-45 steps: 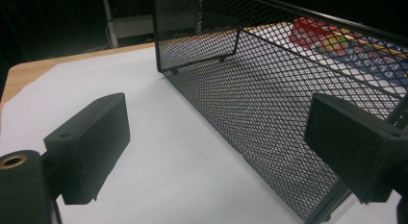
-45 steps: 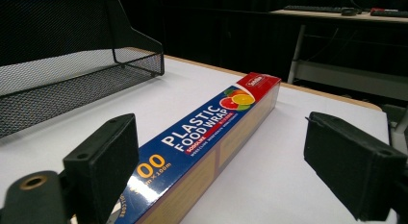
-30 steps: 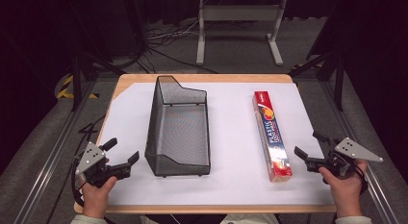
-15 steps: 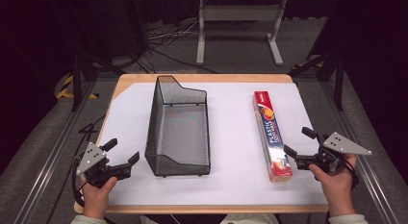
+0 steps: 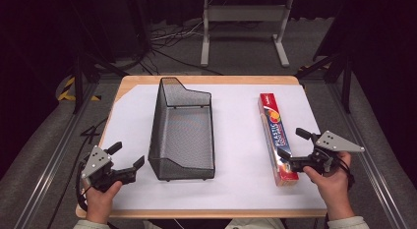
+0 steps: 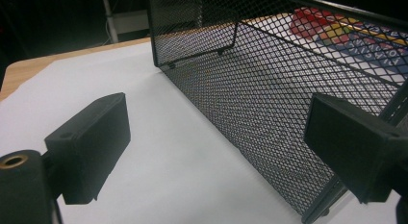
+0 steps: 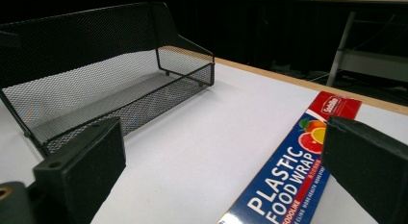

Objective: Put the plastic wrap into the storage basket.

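A black wire mesh basket (image 5: 182, 133) stands lengthwise on the white table cover (image 5: 241, 140), left of centre. A long box of plastic food wrap (image 5: 276, 135) lies to its right. My right gripper (image 5: 294, 143) hovers open at the near end of that box. Its jaws have just been opening wider, and the pads touch nothing. In the right gripper view the box (image 7: 288, 185) runs under the gap between the jaws of the right gripper (image 7: 223, 176). My left gripper (image 5: 127, 154) is open at the basket's near left corner, with only the mesh wall (image 6: 269, 104) ahead of it.
The wooden table edge (image 5: 206, 80) frames the white cover. A grey metal stand (image 5: 243, 22) and cables lie on the floor beyond the table. Bare cover lies between the basket and the box.
My right gripper has moved left from the table's right edge to the near end of the food wrap box. My left gripper has stayed where it was.
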A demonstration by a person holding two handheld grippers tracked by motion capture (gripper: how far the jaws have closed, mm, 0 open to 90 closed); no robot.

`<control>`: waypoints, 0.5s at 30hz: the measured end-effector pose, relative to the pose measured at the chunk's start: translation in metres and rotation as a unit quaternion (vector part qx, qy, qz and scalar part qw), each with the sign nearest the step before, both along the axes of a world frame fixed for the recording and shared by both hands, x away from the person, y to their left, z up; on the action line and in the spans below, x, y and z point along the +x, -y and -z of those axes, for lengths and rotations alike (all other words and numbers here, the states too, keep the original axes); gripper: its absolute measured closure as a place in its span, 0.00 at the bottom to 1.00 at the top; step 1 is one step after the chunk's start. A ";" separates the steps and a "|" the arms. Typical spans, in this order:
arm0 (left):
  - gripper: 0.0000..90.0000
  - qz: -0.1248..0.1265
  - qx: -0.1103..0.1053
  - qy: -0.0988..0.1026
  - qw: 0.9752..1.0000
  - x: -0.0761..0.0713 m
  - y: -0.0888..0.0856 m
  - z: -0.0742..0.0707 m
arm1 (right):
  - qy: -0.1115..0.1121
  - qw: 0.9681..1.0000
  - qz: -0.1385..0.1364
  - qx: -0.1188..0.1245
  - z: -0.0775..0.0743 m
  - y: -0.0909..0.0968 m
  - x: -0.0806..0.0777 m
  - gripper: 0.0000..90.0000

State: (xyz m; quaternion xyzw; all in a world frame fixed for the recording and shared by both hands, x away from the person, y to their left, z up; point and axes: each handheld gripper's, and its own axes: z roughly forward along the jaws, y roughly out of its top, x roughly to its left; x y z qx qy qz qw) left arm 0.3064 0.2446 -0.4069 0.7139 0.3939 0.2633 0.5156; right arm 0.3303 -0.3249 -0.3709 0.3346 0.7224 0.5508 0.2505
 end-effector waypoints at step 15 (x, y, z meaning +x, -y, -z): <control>0.11 0.002 0.002 -0.003 1.000 0.000 0.001 0.001 | -0.022 0.999 0.029 -0.005 -0.015 -0.012 0.020 0.09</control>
